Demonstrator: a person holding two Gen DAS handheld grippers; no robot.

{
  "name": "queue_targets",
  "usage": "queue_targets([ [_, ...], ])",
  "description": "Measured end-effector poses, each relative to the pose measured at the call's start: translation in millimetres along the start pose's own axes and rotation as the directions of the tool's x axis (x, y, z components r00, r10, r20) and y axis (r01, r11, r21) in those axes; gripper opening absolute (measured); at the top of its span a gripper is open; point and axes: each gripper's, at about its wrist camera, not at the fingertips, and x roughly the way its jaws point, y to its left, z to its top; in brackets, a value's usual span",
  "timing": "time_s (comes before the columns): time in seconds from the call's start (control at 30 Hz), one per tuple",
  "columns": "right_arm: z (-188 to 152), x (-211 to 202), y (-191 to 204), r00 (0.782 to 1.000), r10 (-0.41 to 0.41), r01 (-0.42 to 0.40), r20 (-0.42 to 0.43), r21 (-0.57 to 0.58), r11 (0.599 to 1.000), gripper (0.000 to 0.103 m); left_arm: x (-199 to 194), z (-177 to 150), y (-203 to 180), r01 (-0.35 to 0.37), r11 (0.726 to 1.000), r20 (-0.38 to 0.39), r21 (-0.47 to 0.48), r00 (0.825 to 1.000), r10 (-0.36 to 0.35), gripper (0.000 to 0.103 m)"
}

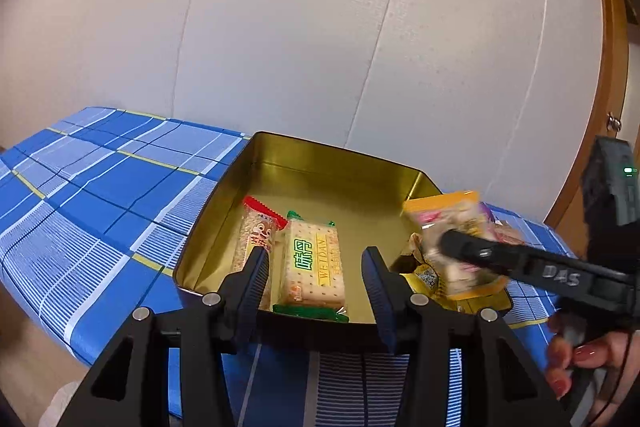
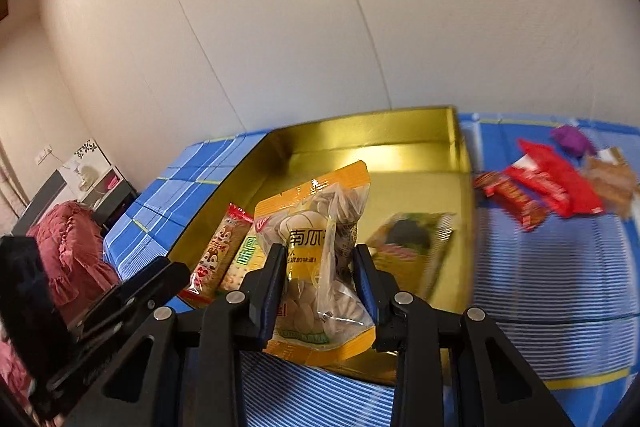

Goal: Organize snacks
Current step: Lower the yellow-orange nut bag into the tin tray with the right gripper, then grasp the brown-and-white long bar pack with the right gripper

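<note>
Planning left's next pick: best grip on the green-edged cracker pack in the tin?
Come straight down from above with the left hand-held gripper and pinch the cracker pack across its narrow width at mid-length. It lies flat in the gold tin, the squirrel-print bar close alongside; its far side looks clearer.

A home bedroom: red ruffled bedding (image 2: 72, 251), bedside cabinet (image 2: 100, 183), wooden door frame (image 1: 608, 75), checked tablecloth (image 1: 100, 187).

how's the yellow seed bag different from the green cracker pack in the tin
The yellow seed bag is clamped upright in the right gripper, over the gold tin; the green cracker pack lies flat on the tin's floor, untouched. The bag is a crumpled pouch with a clear window; the pack is a firm flat rectangle. Both are sealed snacks.
</note>
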Motion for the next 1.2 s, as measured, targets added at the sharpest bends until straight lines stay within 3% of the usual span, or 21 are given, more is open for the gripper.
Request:
queue_targets([
  [0.5,-6,40,16,0.997,-0.048,0.046,-0.067,-0.035,0.998,0.037,5,0,12,-0.017,0.997,-0.015,-0.074,1.0,0.016,0.049],
  [0.7,-11,23,15,0.999,-0.05,0.049,-0.015,-0.064,0.997,0.043,6,-1,8,-0.018,0.998,-0.02,-0.056,1.0,0.017,0.049],
  [0.83,-10,6,10,0.999,-0.05,0.051,0.017,-0.074,0.996,0.043,8,-2,5,0.02,0.998,-0.036,-0.054,0.999,-0.022,0.049],
  [1.2,-10,-30,-21,0.993,-0.091,0.094,0.07,-0.046,0.995,0.045,10,-6,-16,0.017,0.998,-0.037,0.053,0.999,-0.015,0.049],
])
